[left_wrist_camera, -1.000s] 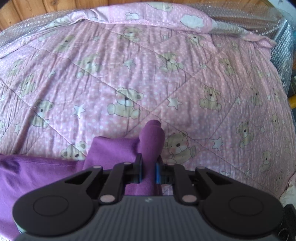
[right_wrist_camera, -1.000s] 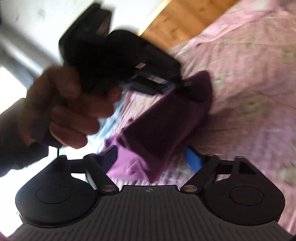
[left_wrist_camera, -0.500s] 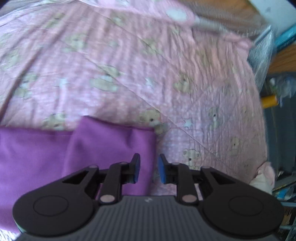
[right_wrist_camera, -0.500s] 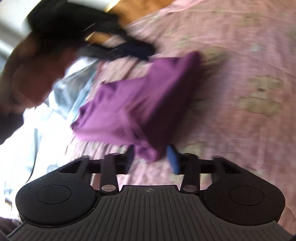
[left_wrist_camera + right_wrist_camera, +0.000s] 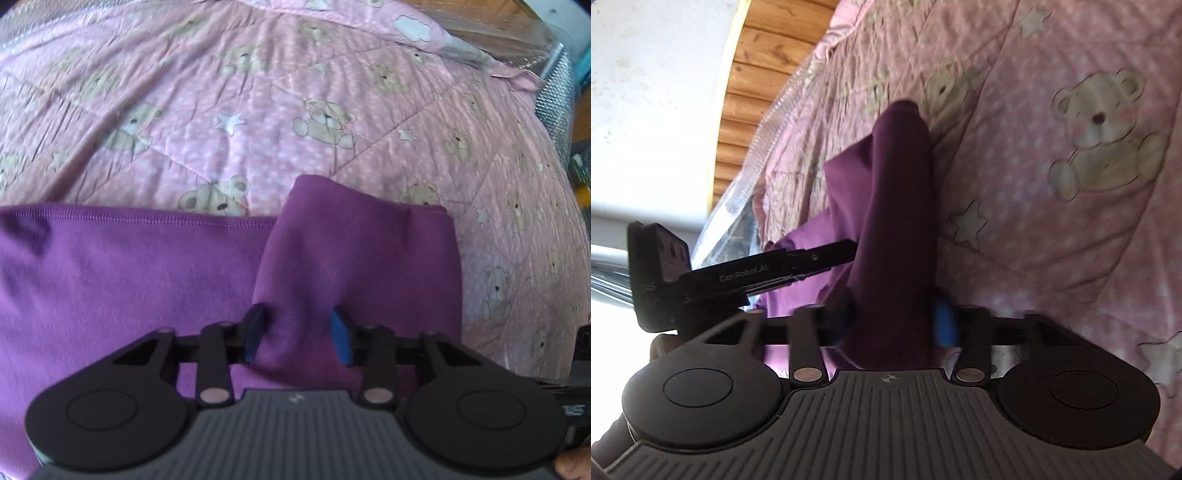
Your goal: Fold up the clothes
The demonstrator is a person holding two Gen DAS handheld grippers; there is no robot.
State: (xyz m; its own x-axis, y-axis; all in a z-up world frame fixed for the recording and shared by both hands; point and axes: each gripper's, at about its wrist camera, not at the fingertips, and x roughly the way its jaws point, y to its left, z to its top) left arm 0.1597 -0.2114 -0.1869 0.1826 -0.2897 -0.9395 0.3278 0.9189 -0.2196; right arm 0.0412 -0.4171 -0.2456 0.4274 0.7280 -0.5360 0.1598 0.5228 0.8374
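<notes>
With both grippers low over the bed, this reads as mid-fold on one purple garment (image 5: pixel 129 280). Left gripper (image 5: pixel 297 338): jaws parted, straddling a raised fold of the cloth; the blue pads look clear of it, so released or not yet closed, can't say which. Right gripper (image 5: pixel 892 325): jaws also apart, a dark ridge of the same cloth standing between them; blur hides whether the pads touch it. Garment lies on the pink teddy-bear quilt (image 5: pixel 332 122), flat body to the left in the left view, a doubled flap (image 5: pixel 369 251) over its right end. Judgement: either a fold just laid and let go, or a pinch about to be taken; the next move depends on which. Beyond: wooden panel (image 5: pixel 757 92) and white wall. Count: one garment, two grippers, one quilt.
</notes>
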